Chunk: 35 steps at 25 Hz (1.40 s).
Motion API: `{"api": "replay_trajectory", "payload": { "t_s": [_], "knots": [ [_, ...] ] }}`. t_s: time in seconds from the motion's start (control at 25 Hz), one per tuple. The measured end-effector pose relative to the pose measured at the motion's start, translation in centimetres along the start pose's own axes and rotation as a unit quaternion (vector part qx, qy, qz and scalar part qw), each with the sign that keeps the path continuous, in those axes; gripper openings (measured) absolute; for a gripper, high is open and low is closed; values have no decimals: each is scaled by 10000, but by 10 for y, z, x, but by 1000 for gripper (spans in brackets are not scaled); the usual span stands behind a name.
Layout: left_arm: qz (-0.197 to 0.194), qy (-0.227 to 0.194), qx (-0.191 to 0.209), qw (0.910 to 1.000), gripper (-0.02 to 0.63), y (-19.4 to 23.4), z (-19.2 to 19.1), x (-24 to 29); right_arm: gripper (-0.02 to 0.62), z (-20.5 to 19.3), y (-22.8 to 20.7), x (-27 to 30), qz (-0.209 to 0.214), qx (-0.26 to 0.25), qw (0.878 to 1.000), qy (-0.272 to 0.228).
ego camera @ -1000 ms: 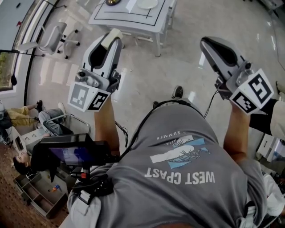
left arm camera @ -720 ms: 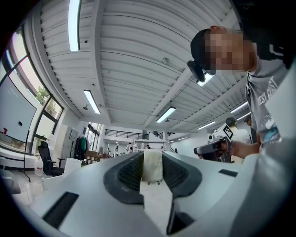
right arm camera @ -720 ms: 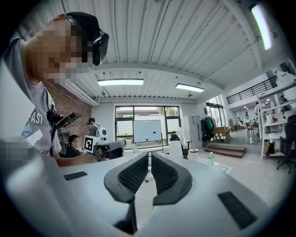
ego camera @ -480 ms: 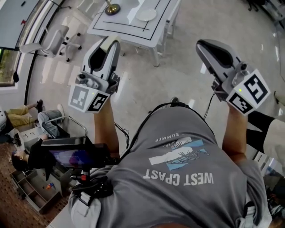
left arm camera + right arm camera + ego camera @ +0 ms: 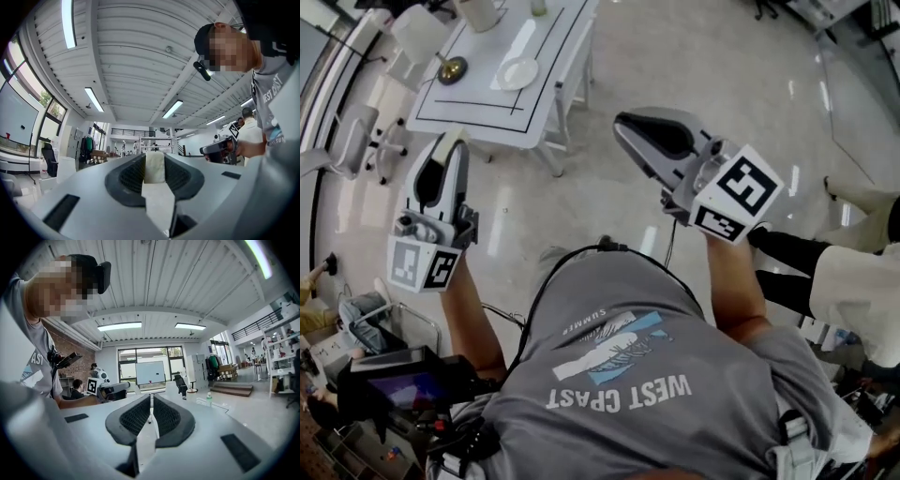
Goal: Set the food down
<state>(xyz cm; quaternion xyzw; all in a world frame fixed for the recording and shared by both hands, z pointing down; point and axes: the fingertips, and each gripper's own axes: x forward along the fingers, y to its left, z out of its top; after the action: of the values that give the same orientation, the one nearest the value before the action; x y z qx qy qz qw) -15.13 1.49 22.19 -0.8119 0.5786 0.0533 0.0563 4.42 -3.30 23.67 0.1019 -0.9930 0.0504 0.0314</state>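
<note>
Basically, pale glossy floor [image 5: 750,75] fills most of the head view, w/ the person's grey T-shirt [image 5: 675,412] across the bottom. A white table [image 5: 553,37] w/ a black line round its top stands upper left. An office chair [image 5: 352,141] sits beside its left end. At far right another person's pale trouser leg [image 5: 862,291] cuts in. Lower left, by the person's hip, is a dark screen device [image 5: 403,384].

Both arms are up & forward over the floor. The right gripper [image 5: 151,405] sits nearer centre in head view, its right cube [image 5: 733,192] w/ square markers facing the camera. Its own view shows the ribbed pads brought together, only a hairline slit btwn them, nothing in it. The left gripper [image 5: 448,145] points toward the table's near edge, its left cube [image 5: 422,265] at the wrist end. Its jaws are partly spread & clamped on the food [image 5: 154,168], a pale cream block wedged btwn the dark pads at their tip end.

So the food is in the air, in the left gripper's pinch, short of the table & not touching it. On the tabletop are a small white plate [image 5: 517,73], near it a round brass-coloured item [image 5: 452,68], & a white container [image 5: 478,11] at the far end. Can't tell what those last two are.
</note>
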Motion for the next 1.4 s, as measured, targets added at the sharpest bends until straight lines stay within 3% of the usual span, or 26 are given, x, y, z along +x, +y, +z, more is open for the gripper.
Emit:
{"api": "replay_trajectory", "payload": {
  "t_s": [0.24, 0.96, 1.4],
  "knots": [
    [-188, -33, -71, 9998, 103, -1, 8, 32, 8, 15, -21, -11, -194, 34, 9998, 67],
    [-607, -56, -385, 9974, 103, 137, -20, 70, 8, 21, -55, 121, -587, 13, 9978, 322],
    [-395, 160, -526, 9977, 103, 177, -48, 133, 8, 22, -117, 142, -471, 169, 9977, 453]
  ]
}}
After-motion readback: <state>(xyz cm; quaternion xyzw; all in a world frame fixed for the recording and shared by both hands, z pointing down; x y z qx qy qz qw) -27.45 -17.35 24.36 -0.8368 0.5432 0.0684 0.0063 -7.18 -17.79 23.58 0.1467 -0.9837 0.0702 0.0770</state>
